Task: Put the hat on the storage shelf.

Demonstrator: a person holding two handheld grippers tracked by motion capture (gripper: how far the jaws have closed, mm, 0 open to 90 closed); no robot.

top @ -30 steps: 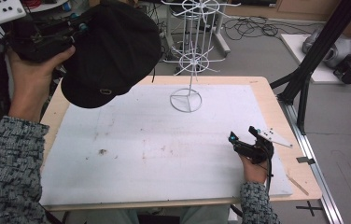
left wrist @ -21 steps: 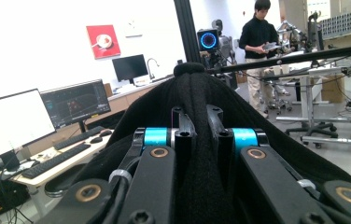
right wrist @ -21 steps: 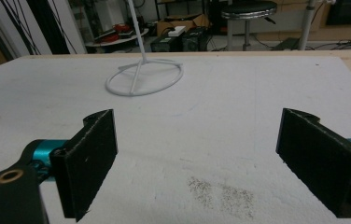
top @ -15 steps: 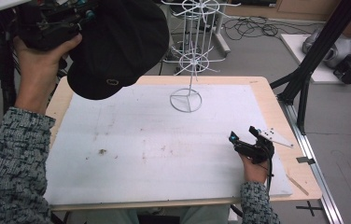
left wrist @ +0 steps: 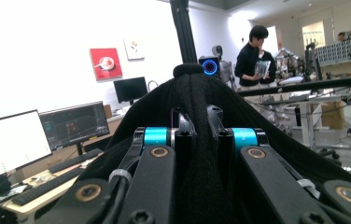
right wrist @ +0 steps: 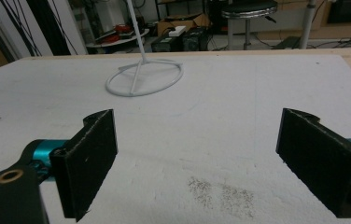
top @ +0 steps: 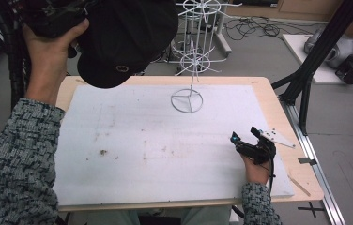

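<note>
A black cap (top: 127,37) hangs high over the table's far left corner, brim downward. My left gripper (top: 78,26) is shut on its edge; in the left gripper view the jaws pinch the black fabric (left wrist: 197,93) between them, at my left gripper (left wrist: 197,128). A white wire display stand (top: 193,61) stands at the back middle, its ring base (right wrist: 144,79) on the white board. My right gripper (top: 244,134) rests open on the board near the right edge, and the wide gap between its pads (right wrist: 92,158) holds nothing.
A white foam board (top: 141,154) covers most of the wooden table (top: 278,108). Black frame struts (top: 315,56) rise just right of the table. Cables and equipment (top: 339,51) lie on the floor behind. Monitors (left wrist: 10,140) and a standing person (left wrist: 253,51) are far off.
The left hand has carried the cap up and to the right, closer to the wire stand. The right gripper has stayed where it was, still open.
</note>
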